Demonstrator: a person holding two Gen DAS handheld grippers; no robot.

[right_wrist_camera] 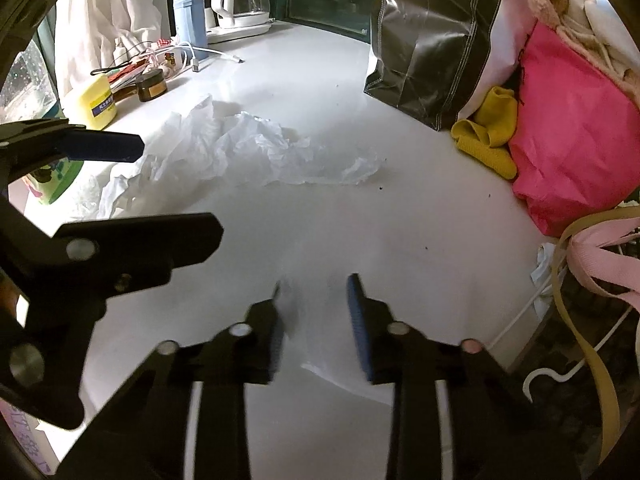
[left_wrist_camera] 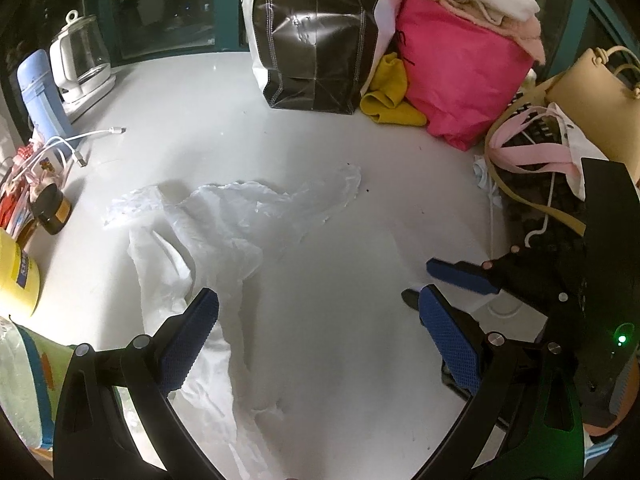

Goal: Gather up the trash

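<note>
A crumpled translucent white plastic bag [left_wrist_camera: 224, 232] [right_wrist_camera: 240, 148] lies on the white table [left_wrist_camera: 320, 152]. My left gripper [left_wrist_camera: 316, 296] hovers just above its near end, jaws wide open, nothing between the blue pads; its left finger [left_wrist_camera: 192, 336] hangs over the plastic. In the right wrist view the left gripper [right_wrist_camera: 180, 188] stands at the left. My right gripper [right_wrist_camera: 316, 312] [left_wrist_camera: 418, 282] is low over bare table to the right of the bag. Its blurred fingers stand a narrow gap apart. A thin pale sheet edge [right_wrist_camera: 328, 376] lies under them; no pad visibly presses on it.
A black shopping bag [left_wrist_camera: 316, 36], a pink bag [left_wrist_camera: 460, 72] and a yellow cloth [left_wrist_camera: 390, 96] stand at the back. A tan handbag [left_wrist_camera: 596, 96] and pink straps [left_wrist_camera: 532, 156] crowd the right. A kettle [left_wrist_camera: 82, 60], blue flask [left_wrist_camera: 40, 96], cables, brown jar [left_wrist_camera: 50, 208] and yellow tub [left_wrist_camera: 16, 276] line the left.
</note>
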